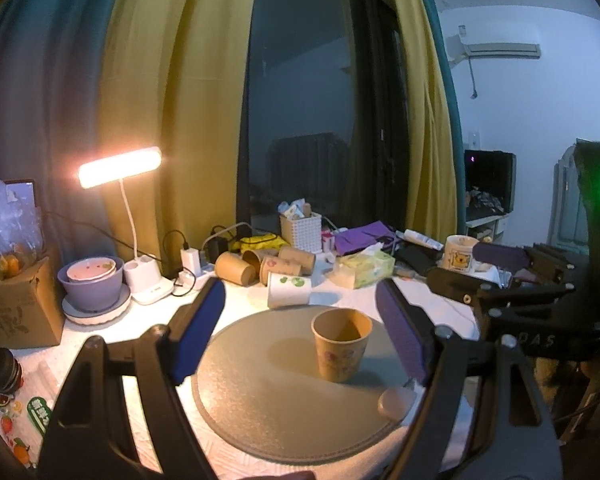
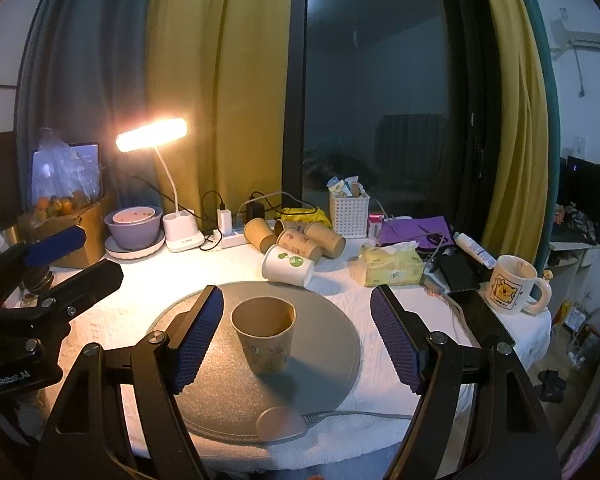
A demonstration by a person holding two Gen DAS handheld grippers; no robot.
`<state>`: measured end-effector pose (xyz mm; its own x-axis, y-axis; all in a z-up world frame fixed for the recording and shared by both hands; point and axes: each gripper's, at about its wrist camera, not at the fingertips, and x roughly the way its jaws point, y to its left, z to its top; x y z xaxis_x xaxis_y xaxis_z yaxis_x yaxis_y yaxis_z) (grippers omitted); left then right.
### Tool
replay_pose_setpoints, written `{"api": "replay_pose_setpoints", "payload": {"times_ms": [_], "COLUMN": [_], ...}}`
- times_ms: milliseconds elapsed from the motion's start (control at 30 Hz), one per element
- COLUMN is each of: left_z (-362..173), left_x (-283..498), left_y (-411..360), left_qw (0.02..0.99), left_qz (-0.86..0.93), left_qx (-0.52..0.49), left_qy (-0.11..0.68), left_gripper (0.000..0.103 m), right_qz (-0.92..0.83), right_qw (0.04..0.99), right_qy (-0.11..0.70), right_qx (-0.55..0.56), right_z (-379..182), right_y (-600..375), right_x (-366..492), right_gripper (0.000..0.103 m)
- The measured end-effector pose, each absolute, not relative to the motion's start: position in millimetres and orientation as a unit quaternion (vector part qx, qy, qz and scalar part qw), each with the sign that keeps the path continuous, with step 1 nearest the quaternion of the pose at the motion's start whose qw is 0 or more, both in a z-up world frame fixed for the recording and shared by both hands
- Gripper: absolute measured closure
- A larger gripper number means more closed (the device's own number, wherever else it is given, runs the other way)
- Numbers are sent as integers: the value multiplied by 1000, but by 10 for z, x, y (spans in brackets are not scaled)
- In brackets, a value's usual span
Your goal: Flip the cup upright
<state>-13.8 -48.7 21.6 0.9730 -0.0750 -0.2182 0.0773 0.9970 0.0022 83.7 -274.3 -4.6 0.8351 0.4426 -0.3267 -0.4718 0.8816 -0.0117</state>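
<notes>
On grey mat (image 2: pixel 324 320), upright cup (image 2: pixel 265 336), lamplit.

A tall dark glass window (image 2: pixel 380 100) fills the middle of the room's far side, night behind it. Mustard-yellow curtains (image 2: pixel 220 80) hang on both sides of the window, with teal curtains (image 1: pixel 40 80) outside those. Below and left of the window, a lit white gooseneck desk lamp (image 2: pixel 152 134) casts warm light over the white-clothed table (image 2: pixel 340 292). Right of the window, a white wall (image 1: pixel 540 100) carries a white air conditioner (image 1: pixel 500 50).
</notes>
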Motion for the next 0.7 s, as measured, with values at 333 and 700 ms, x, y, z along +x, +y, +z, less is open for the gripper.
{"api": "replay_pose_setpoints", "payload": {"times_ms": [333,700], "left_z": [181,164], "left_x": [-84,-57], "left_y": [-478,-472], "left_qw": [992,992], "left_qz": [-26,-25], "left_qx": [0,-2], "left_qy": [123,125], "left_gripper": [24,24], "right_qz": [235,235], "right_qw": [956,955], "right_qy": [169,178], "right_qx": [-43,-41], "right_z": [-77,-130], "right_y": [-2755,-2767], "right_x": [870,924], "right_gripper": [24,24]}}
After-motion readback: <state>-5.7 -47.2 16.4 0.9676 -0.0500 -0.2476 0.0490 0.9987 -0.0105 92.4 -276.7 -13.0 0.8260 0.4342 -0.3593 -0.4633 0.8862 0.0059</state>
